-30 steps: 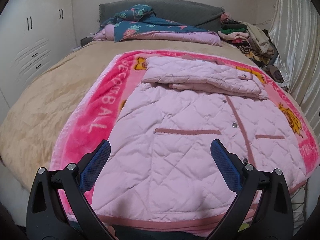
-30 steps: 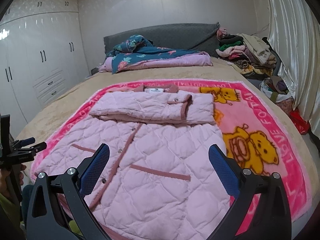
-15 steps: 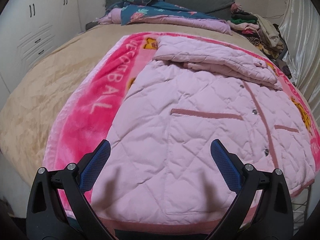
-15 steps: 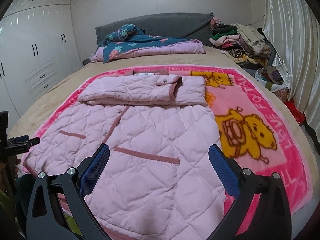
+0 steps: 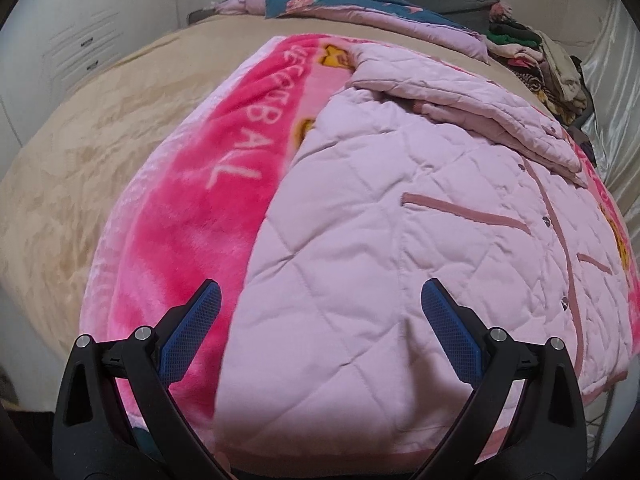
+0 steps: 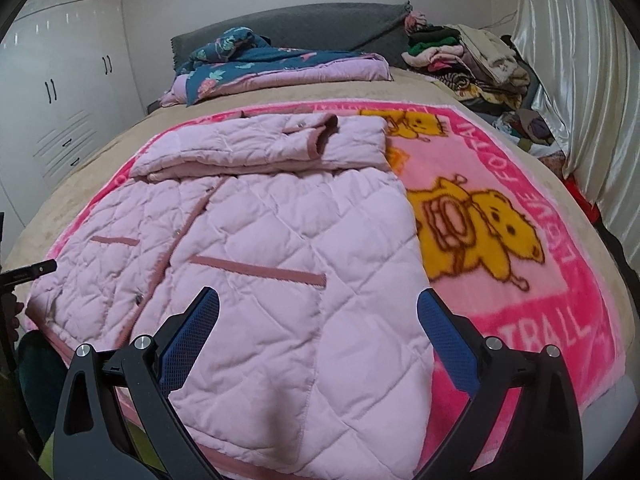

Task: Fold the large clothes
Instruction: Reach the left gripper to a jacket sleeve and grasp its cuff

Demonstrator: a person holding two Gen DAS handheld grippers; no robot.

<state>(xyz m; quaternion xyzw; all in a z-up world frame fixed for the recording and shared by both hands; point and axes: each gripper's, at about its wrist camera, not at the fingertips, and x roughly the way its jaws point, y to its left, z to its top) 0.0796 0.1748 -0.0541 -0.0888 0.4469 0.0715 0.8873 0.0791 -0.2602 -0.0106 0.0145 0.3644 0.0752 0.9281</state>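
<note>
Pink quilted jacket (image 5: 400,248) lies front-up on the pink cartoon blanket (image 5: 192,216), which is spread on the beige bed cover (image 5: 80,128). Sleeves (image 6: 256,144) are already folded across the chest at 12 o'clock; hem is at 6 o'clock, nearest both cameras, at the bed edge.

Left gripper (image 5: 320,332): jaws spread wide, nothing between them, poised over the jacket's hem corner on the left side, where quilt meets blanket. Right gripper (image 6: 318,332): also wide open and empty, over the opposite hem corner (bear print (image 6: 480,232) at 2 o'clock of it). I can't tell whether either one touches the fabric; fisheye gives no height.

Handling, my read:
- Padded quilt, so soft and bulky but light. It won't hold a crease and will spring back a bit.
- Shell looks smooth, probably slippery against the ribbed pads (image 5: 188,336). Bite deep, taking both layers plus the darker hem binding (image 6: 240,460), which is the firmest edge.
- Grip at the two hem corners, one per gripper, then lift and carry toward 12 o'clock over the folded sleeves.
- Risk: plush blanket underneath may get pinched along with the hem (it sits right beside the left corner). Stay inside the jacket edge.
- Snaps along the placket (image 5: 560,248) look shut, so the fronts should move together.

Clothes pile (image 6: 472,60) and floral quilt (image 6: 272,64) at 12–1 o'clock are well apart and not in the way.
</note>
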